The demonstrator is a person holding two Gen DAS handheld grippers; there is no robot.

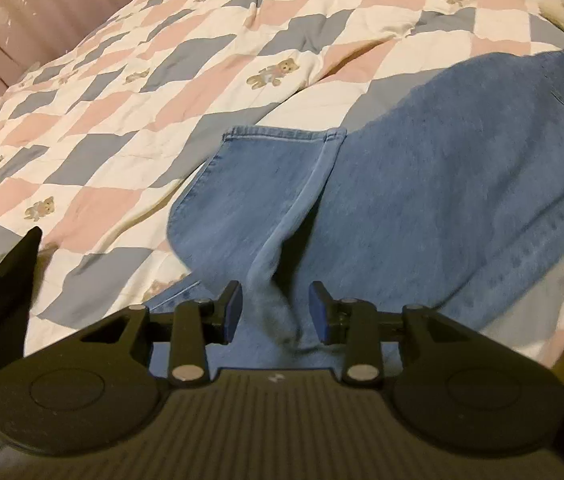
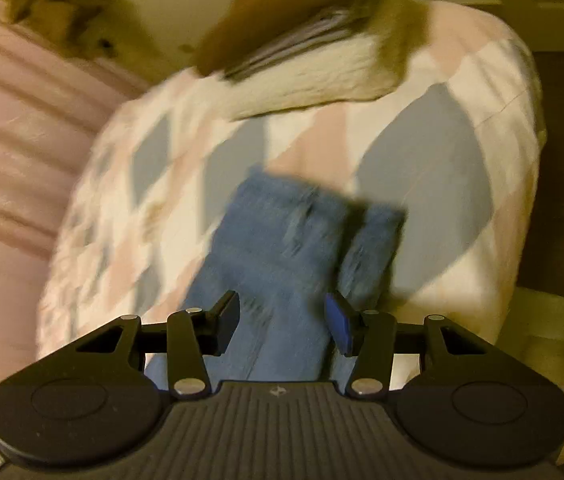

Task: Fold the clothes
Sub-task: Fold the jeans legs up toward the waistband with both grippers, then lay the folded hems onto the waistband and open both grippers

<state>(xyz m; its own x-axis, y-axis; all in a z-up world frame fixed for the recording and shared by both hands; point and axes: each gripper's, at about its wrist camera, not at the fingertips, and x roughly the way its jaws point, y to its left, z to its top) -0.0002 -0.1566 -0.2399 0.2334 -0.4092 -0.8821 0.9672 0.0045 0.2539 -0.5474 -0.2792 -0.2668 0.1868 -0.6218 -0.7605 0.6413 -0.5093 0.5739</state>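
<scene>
Blue denim jeans (image 1: 422, 184) lie on a patchwork quilt (image 1: 129, 92). One hemmed leg end (image 1: 282, 136) points away from me, and the rest spreads to the right. My left gripper (image 1: 275, 312) is open, straddling a raised fold of denim (image 1: 273, 280) that stands between its blue pads without being pinched. In the blurred right wrist view another folded denim end (image 2: 294, 232) lies on the quilt (image 2: 422, 168). My right gripper (image 2: 284, 324) hovers open over it, with denim showing between its fingers.
A pink pleated curtain (image 1: 5, 20) hangs behind the bed (image 2: 9, 152). A cream and brown furry item with a striped stack (image 2: 314, 60) sits at the bed's far end. A black cat's ear (image 1: 9, 268) pokes in at the left edge. Dark furniture (image 2: 562, 160) stands to the right.
</scene>
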